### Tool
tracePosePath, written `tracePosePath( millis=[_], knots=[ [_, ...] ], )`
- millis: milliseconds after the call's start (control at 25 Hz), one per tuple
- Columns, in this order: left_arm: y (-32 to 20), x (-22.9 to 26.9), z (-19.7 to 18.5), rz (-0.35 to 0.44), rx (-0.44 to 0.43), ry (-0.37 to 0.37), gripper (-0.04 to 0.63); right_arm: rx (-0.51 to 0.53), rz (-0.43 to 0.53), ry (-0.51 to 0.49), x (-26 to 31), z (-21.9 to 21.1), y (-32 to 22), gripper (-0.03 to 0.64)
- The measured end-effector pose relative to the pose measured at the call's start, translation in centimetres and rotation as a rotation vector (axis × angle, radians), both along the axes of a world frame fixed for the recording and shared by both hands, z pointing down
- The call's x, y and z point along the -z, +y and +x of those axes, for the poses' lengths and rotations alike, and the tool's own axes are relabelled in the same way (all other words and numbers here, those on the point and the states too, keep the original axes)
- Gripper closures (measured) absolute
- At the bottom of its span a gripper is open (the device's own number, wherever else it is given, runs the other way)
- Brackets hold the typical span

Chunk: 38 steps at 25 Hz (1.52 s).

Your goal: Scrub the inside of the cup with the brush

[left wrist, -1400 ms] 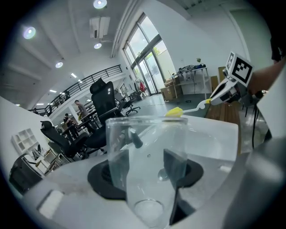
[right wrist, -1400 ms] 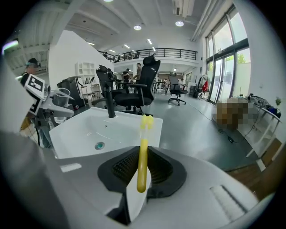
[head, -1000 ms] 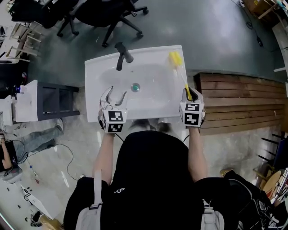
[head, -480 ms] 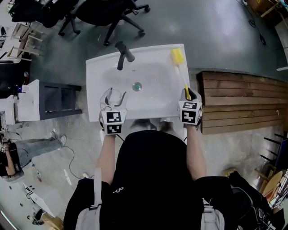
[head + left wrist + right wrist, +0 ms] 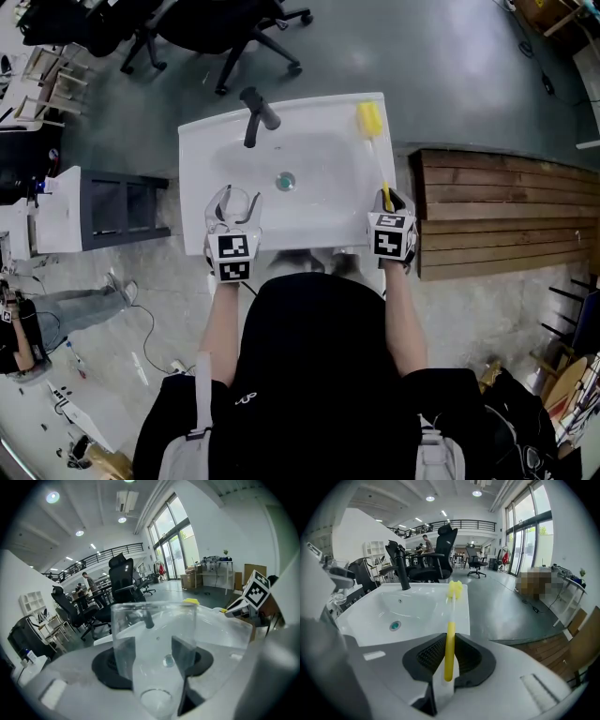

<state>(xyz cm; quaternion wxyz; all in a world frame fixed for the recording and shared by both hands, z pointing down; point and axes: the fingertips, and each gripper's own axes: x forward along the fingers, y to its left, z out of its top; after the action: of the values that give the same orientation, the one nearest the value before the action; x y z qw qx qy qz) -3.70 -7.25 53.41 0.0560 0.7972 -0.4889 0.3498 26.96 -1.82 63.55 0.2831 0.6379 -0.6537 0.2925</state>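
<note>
Cup (image 5: 154, 620): likely slick, fragile; left tool (image 5: 154, 660) clamps its walls | brush (image 5: 450, 620): light, probably stiff; right tool (image 5: 448, 660) pinches handle end

The right gripper (image 5: 386, 200), holding the brush (image 5: 376, 152), has sunk and edged leftward in the head view. The bystander (image 5: 17, 330) at far left has shifted slightly lower in frame.

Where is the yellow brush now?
In the head view the brush is on the right, its handle gripped by the right gripper, its yellow head at the sink's far right rim.
</note>
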Motion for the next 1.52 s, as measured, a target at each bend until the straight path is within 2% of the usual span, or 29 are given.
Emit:
tracePosePath(
  millis=[680,880,1000,1200,1360,1520],
  knots=[
    [-0.8,-0.6,-1.5,-0.027,-0.021,0.026,0.327,0.005,-0.051,0.009,-1.5,-1.0,0.6,0.559],
    [-1.3,-0.7,-2.4,-0.035,-0.018,0.030,0.327,-0.001,-0.043,0.010,-1.4,-1.0,0.6,0.539],
    [-1.5,-1.0,-2.8,-0.037,-0.021,0.025,0.327,-0.002,-0.035,0.006,-1.1,-0.9,0.6,0.499],
    [-2.1,-1.2,-3.5,-0.038,-0.012,0.050,0.327,0.003,0.021,0.028,0.4,-0.9,-0.3,0.495],
    [-2.6,-1.1,-4.1,-0.032,-0.014,0.068,0.327,0.021,0.108,0.078,2.4,-1.0,-1.9,0.497],
    [-3.1,-1.2,-5.4,-0.028,0.000,0.078,0.327,0.043,0.194,0.088,4.4,-2.1,-3.8,0.500]
  ],
)
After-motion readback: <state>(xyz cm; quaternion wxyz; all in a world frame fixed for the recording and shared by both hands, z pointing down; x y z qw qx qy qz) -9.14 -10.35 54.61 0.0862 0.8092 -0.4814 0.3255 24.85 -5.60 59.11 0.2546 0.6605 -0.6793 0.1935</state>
